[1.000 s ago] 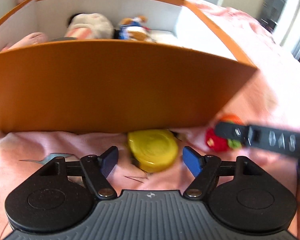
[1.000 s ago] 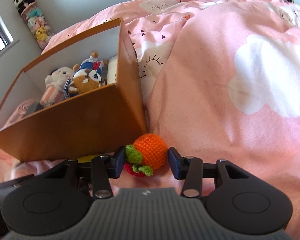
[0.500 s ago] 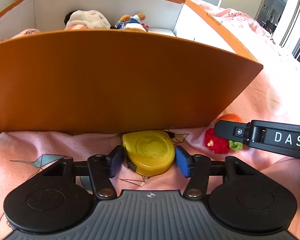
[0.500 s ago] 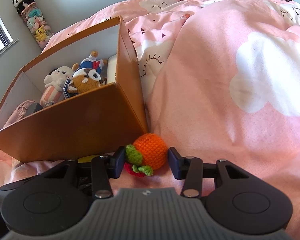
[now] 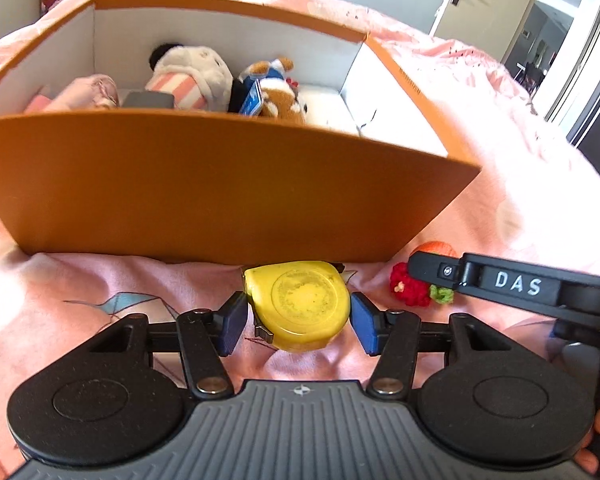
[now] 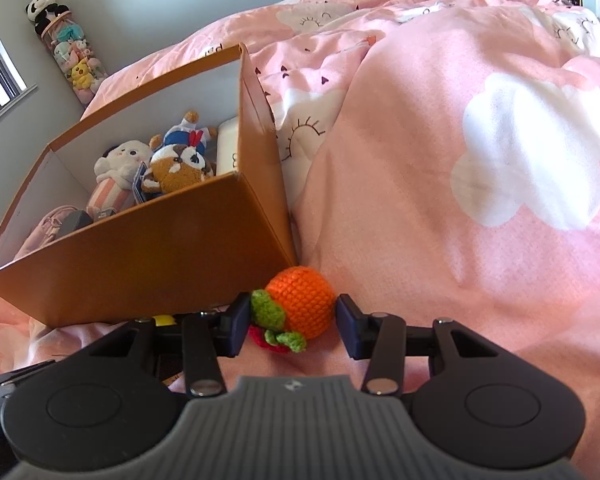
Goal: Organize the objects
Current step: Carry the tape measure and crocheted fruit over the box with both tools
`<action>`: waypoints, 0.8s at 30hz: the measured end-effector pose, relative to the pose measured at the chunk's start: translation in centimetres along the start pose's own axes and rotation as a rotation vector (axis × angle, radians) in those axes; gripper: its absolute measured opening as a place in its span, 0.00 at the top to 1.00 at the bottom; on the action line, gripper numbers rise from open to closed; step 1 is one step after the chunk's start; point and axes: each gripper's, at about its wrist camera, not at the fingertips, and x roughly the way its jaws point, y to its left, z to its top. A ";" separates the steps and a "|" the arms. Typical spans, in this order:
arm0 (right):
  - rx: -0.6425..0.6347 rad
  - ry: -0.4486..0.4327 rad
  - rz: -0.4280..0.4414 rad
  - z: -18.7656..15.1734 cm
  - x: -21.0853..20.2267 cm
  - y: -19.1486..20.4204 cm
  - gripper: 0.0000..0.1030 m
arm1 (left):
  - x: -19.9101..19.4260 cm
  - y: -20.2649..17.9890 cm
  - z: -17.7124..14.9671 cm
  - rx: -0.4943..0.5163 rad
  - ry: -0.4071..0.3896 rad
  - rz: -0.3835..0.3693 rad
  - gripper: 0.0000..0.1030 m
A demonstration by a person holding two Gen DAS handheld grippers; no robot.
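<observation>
A yellow tape measure (image 5: 302,306) sits between the blue pads of my left gripper (image 5: 298,322), which is shut on it and holds it just in front of the orange box (image 5: 204,192). A crocheted orange with green leaves and a red flower (image 6: 300,308) sits between the pads of my right gripper (image 6: 290,326), which is shut on it by the box's right corner (image 6: 272,216). The crocheted orange also shows in the left wrist view (image 5: 416,286), partly hidden behind the right gripper's finger.
The orange box holds several plush toys (image 5: 196,76), a pink pouch (image 5: 88,92) and a white item (image 5: 328,104). It stands on a pink bedspread (image 6: 460,200) with cloud prints. A tube of plush toys (image 6: 66,48) stands by the wall.
My left gripper closed onto the yellow tape measure and has risen, so more of the box's inside shows. My right gripper stays shut on the crocheted orange and has barely moved.
</observation>
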 end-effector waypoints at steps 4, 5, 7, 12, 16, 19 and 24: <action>-0.036 -0.050 0.000 -0.2 -1.9 0.6 0.54 | -2.1 -0.3 0.5 -0.003 -0.039 -0.032 0.38; -0.044 -0.066 0.004 -0.1 -2.5 0.6 0.54 | -2.7 -0.4 0.6 0.001 -0.051 -0.043 0.38; -0.045 -0.086 0.016 0.1 -3.7 0.6 0.54 | -4.1 -0.6 0.9 0.006 -0.074 -0.065 0.38; -0.096 -0.137 0.053 1.8 -6.6 1.2 0.54 | -7.4 -1.0 2.2 0.012 -0.146 -0.119 0.38; -0.246 -0.203 0.069 3.9 -9.1 3.0 0.54 | -9.2 -1.6 4.2 0.020 -0.209 -0.139 0.38; -0.358 -0.209 0.066 5.8 -9.7 4.3 0.54 | -9.2 -1.7 6.1 0.010 -0.213 -0.126 0.38; -0.546 -0.171 0.030 8.0 -8.0 6.5 0.54 | -8.4 -1.3 8.4 -0.037 -0.214 -0.132 0.38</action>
